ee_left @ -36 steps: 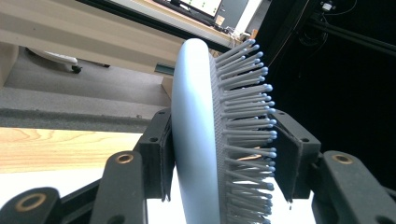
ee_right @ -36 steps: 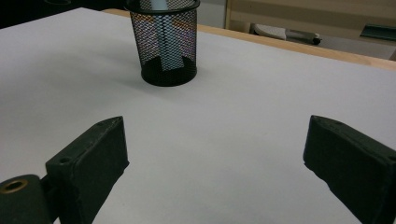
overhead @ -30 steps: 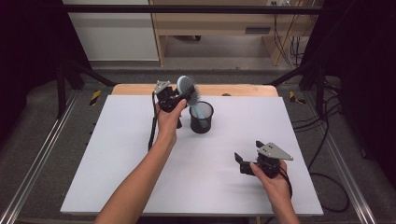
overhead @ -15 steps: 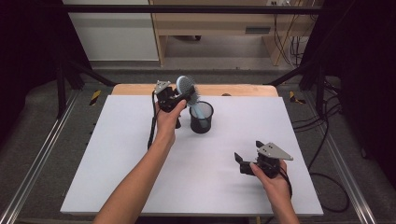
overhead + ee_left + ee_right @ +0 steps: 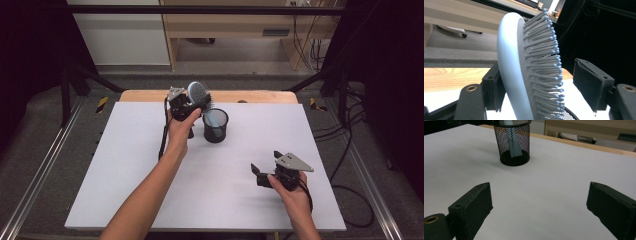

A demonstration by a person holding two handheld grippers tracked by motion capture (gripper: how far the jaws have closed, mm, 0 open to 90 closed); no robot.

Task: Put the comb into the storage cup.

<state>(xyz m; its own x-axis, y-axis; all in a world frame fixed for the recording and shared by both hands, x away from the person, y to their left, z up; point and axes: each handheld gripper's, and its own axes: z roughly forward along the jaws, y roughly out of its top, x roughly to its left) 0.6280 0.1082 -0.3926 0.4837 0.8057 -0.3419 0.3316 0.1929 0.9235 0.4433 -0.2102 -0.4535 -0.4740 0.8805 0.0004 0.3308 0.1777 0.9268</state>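
Your left gripper (image 5: 196,106) has just been opening around the pale blue plastic hairbrush (image 5: 200,94), now standing in the black mesh cup (image 5: 215,126); your right gripper (image 5: 265,169) stays open, empty.

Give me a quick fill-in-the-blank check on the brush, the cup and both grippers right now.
1. The hairbrush stands with its handle down inside the black mesh ____.
2. The jaws of the left gripper have just been ____, and one pad stands clear of the bristles.
3. The right gripper has ____ between its jaws.
4. The cup stands on the ____ table.

Missing words: cup; opening; nothing; white
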